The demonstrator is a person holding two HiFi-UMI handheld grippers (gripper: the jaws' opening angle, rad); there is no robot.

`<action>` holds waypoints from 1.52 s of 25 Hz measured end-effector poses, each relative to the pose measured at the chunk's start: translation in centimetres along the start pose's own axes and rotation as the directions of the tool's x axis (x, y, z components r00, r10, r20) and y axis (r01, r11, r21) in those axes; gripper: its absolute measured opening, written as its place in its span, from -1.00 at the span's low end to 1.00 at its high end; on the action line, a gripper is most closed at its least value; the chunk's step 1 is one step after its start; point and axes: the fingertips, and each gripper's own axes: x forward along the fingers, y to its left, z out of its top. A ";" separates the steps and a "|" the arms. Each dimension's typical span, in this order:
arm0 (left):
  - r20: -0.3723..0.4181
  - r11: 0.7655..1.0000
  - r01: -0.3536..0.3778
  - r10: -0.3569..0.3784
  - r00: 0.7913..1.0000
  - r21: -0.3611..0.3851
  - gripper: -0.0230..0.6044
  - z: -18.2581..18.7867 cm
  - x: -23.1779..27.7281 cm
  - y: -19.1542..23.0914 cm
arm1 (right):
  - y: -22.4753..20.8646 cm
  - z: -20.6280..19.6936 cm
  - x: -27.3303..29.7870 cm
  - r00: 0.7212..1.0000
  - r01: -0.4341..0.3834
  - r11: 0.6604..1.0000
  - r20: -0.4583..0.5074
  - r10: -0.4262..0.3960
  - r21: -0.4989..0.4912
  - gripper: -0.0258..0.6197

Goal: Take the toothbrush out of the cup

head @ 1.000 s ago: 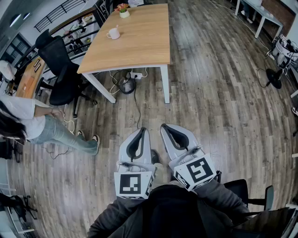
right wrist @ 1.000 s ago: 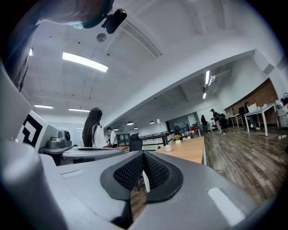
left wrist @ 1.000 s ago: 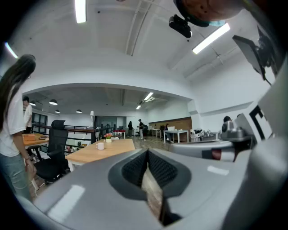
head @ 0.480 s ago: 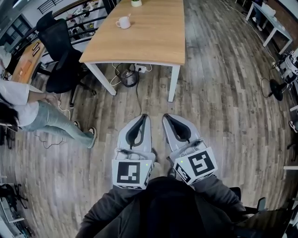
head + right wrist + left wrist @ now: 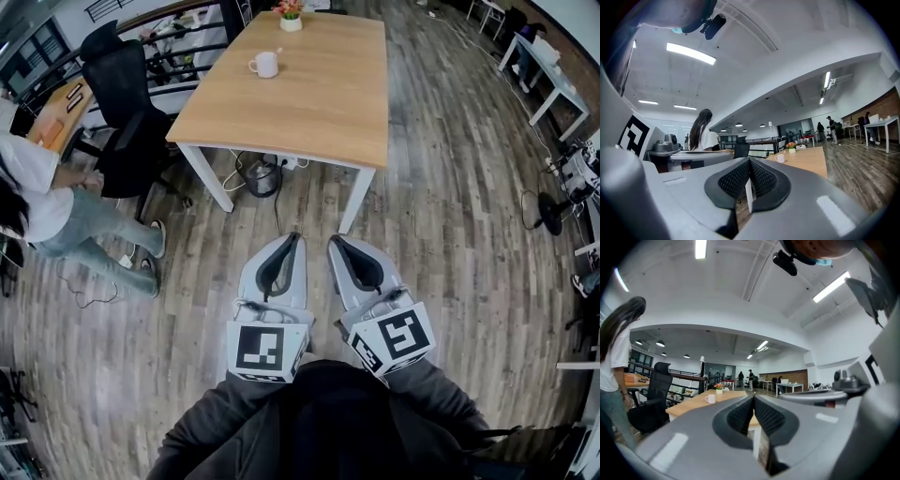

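Note:
A white cup stands on the far left part of the wooden table, with a toothbrush sticking out of it. The cup also shows small in the left gripper view and in the right gripper view. My left gripper and right gripper are side by side over the floor, short of the table's near edge and far from the cup. Both point level at the table. The jaws of each are shut with nothing between them, as seen at the left gripper and the right gripper.
A small flower pot sits at the table's far end. A black office chair and a seated person are to the left. Cables and a power strip lie under the table. A fan stands on the floor at right.
Both grippers and the head view have advanced toward the table, which now lies nearer. The jaws stayed shut.

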 end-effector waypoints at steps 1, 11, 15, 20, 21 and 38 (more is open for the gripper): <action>0.004 1.000 0.001 -0.001 1.000 -0.004 -0.90 0.2 0.3 0.5 | 0.1 0.2 0.7 1.000 -0.003 1.000 0.001 0.003 -0.007 -0.92; 0.038 1.000 0.001 0.000 0.999 -0.029 -0.90 0.7 1.2 4.9 | 1.5 1.3 4.9 1.000 0.000 0.998 0.002 0.000 -0.065 -0.92; 0.025 0.999 0.011 -0.010 1.000 -0.042 -0.90 0.3 1.1 5.1 | 1.6 1.6 5.0 1.000 0.014 0.997 0.007 -0.013 -0.072 -0.92; -0.004 0.999 0.011 -0.011 1.000 -0.035 -0.90 -1.3 1.5 5.5 | 1.1 0.3 5.2 1.000 0.022 0.999 -0.011 -0.023 -0.043 -0.92; -0.010 0.999 0.010 -0.010 1.000 -0.035 -0.90 -1.6 1.6 5.6 | 0.9 0.0 5.4 1.000 0.023 0.999 -0.015 -0.024 -0.036 -0.92; -0.088 1.000 -0.012 0.011 0.996 -0.009 -0.90 -2.7 9.9 8.1 | -5.3 -1.2 11.9 0.999 0.016 0.999 -0.035 -0.014 0.049 -0.92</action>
